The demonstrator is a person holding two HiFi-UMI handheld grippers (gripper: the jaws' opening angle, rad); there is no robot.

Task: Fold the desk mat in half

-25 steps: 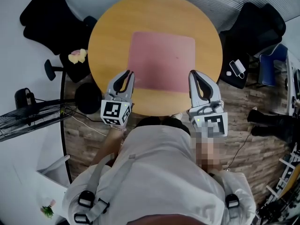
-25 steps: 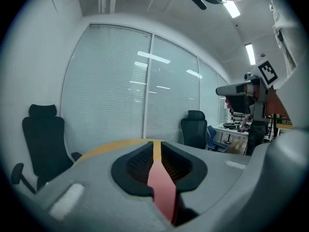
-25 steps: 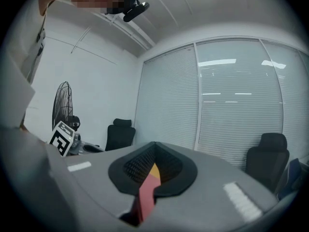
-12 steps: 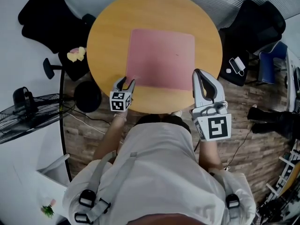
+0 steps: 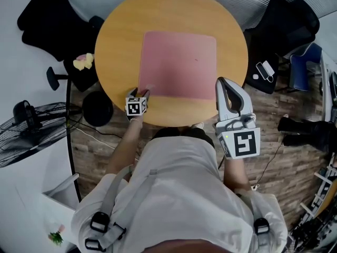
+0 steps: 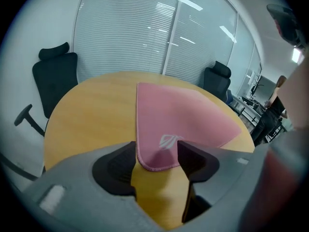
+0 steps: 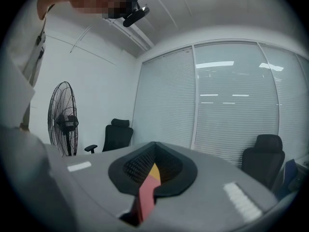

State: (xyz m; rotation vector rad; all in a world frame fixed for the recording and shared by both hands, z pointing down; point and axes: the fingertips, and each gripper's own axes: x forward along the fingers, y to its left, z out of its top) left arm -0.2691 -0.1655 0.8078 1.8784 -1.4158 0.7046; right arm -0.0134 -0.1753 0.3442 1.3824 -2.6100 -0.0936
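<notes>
At the far left a black office chair (image 5: 47,17) stands on the floor, and a floor fan (image 5: 23,136) sits nearer, by the white wall.

The left hand-held gripper (image 5: 143,93) is down at the near-left corner of the pink desk mat (image 5: 179,65). Its 2 jaws are opening and stand apart, with the mat's rounded, stitched corner lying between them on the table (image 5: 118,46). The pads do not press on it. Just beyond that corner the mat carries a pale printed emblem (image 6: 169,140); it is a slanted shape, with no letters that can be read. The cube (image 5: 136,107) on this gripper shows black-and-white square markers.

The mat lies flat and unfolded on the round wooden table, roughly central, with bare wood all around it.

The right hand-held gripper (image 5: 221,82) is held above the table's near-right edge, just beside the mat's near-right corner. Its jaws are drawn together and grip nothing; in its own view only a thin strip of pink mat and yellow wood shows through the slit between them. Its cube (image 5: 243,144) shows 1 square marker facing up.

To the right of the table, a second black chair (image 5: 287,20) carries a small white device (image 5: 266,74); any print on it is too small to read.
</notes>
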